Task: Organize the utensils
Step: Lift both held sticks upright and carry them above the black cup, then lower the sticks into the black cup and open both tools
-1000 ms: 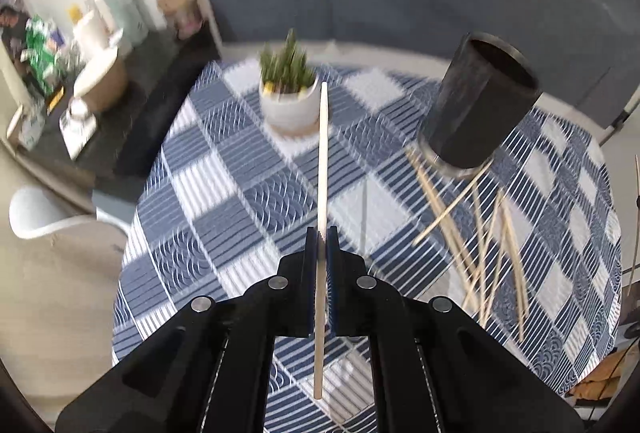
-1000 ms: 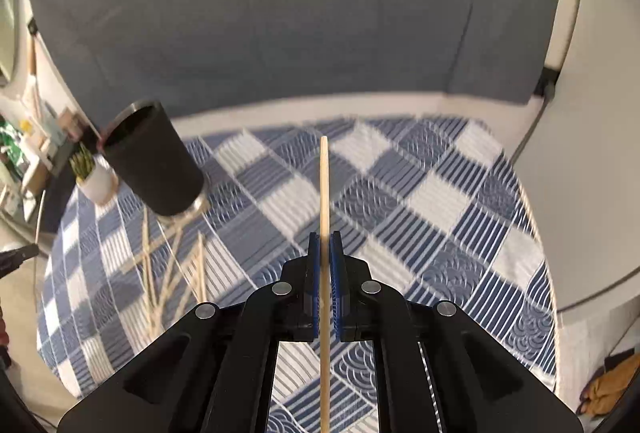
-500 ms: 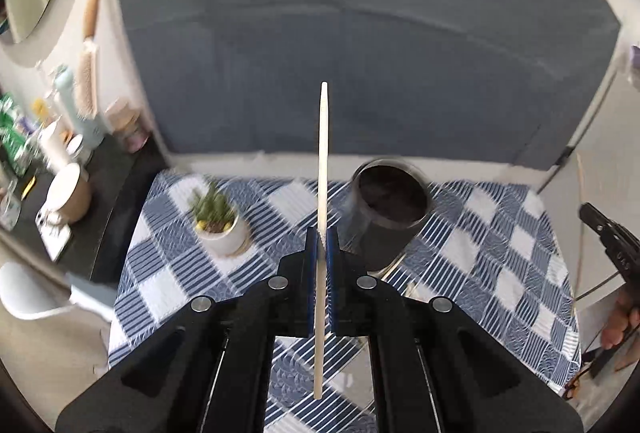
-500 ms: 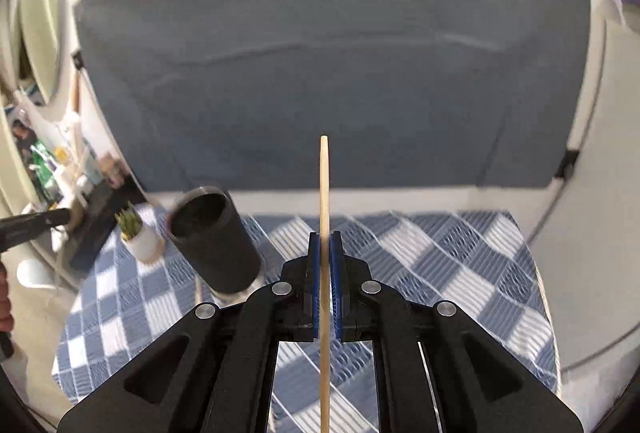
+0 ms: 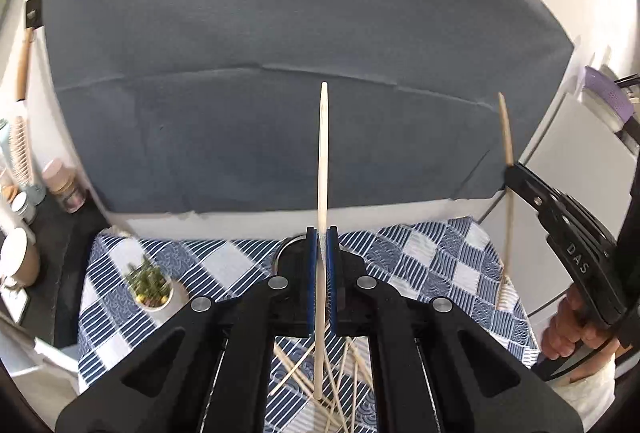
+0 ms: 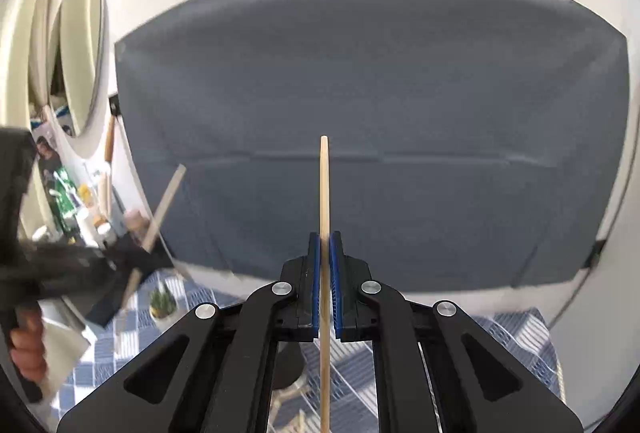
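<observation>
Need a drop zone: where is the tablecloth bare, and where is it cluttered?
Bare: the tablecloth right of the dark cup, and between the cup and the potted plant. Crowded: loose sticks scattered beneath the left claw.

A lived-in home corner, set up around a small dining table.

A blue-and-white checked tablecloth (image 5: 436,265) covers the table, with a small potted plant (image 5: 150,285) standing on it. To one side a dark counter (image 5: 56,233) carries jars, bottles and a white pot. An oval mirror (image 6: 82,53) hangs on the pale wall, and a wooden-handled brush (image 5: 22,73) hangs there too. A grey-blue cloth backdrop (image 5: 300,73) hangs behind the table.
</observation>
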`<state>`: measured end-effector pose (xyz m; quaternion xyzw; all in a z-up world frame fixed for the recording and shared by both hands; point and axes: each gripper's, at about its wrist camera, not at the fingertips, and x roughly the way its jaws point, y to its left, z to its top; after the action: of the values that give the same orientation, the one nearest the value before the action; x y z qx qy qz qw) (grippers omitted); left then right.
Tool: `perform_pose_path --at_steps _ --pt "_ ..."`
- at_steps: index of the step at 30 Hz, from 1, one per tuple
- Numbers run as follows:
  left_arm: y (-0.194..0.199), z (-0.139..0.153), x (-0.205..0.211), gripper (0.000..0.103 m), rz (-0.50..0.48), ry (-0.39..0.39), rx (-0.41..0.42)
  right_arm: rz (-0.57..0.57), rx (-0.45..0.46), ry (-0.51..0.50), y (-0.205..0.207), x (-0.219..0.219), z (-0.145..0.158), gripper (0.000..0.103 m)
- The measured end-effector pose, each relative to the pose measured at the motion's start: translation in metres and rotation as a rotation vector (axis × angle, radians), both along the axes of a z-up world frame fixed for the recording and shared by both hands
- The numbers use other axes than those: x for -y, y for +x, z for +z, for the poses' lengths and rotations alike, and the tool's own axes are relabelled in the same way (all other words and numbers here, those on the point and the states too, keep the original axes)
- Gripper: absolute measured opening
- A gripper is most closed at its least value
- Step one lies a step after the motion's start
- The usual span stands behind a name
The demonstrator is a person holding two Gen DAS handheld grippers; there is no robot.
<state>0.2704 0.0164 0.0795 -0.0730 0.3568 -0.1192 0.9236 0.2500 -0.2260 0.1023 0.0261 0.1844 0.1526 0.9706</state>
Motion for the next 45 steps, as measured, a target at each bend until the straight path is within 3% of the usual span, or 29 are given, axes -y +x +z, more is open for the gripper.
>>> perform_pose_path --at_steps 6,10,14,21,25,31,39,45 --pt "0.026 0.000 -0.006 0.005 -0.015 -0.027 0.036 0.075 0.066 0.090 0.028 -0.025 0.022 0.005" --pt "0.043 -0.003 -0.016 0.005 -0.069 -0.118 0.072 0.141 0.078 0.109 0.047 -0.042 0.023 0.005" --pt "0.059 -0.012 -0.026 0.005 -0.115 -0.207 0.126 0.194 0.097 0.110 0.062 -0.062 0.011 0.005" --pt "0.072 -0.038 -0.036 0.005 -0.205 -0.363 0.235 0.269 0.154 0.199 0.072 -0.067 -0.023 0.005" --pt "0.074 -0.056 -0.033 0.005 -0.255 -0.372 0.295 0.300 0.155 0.266 0.080 -0.061 -0.048 0.005" --pt "0.078 -0.087 -0.028 0.005 -0.313 -0.391 0.321 0.288 0.101 0.325 0.100 -0.053 -0.088 0.005" --pt "0.085 -0.129 -0.025 0.005 -0.306 -0.405 0.260 0.241 0.021 0.356 0.117 -0.050 -0.137 0.005" --pt "0.088 -0.143 -0.022 0.005 -0.309 -0.416 0.232 0.249 -0.012 0.330 0.115 -0.055 -0.153 0.005"
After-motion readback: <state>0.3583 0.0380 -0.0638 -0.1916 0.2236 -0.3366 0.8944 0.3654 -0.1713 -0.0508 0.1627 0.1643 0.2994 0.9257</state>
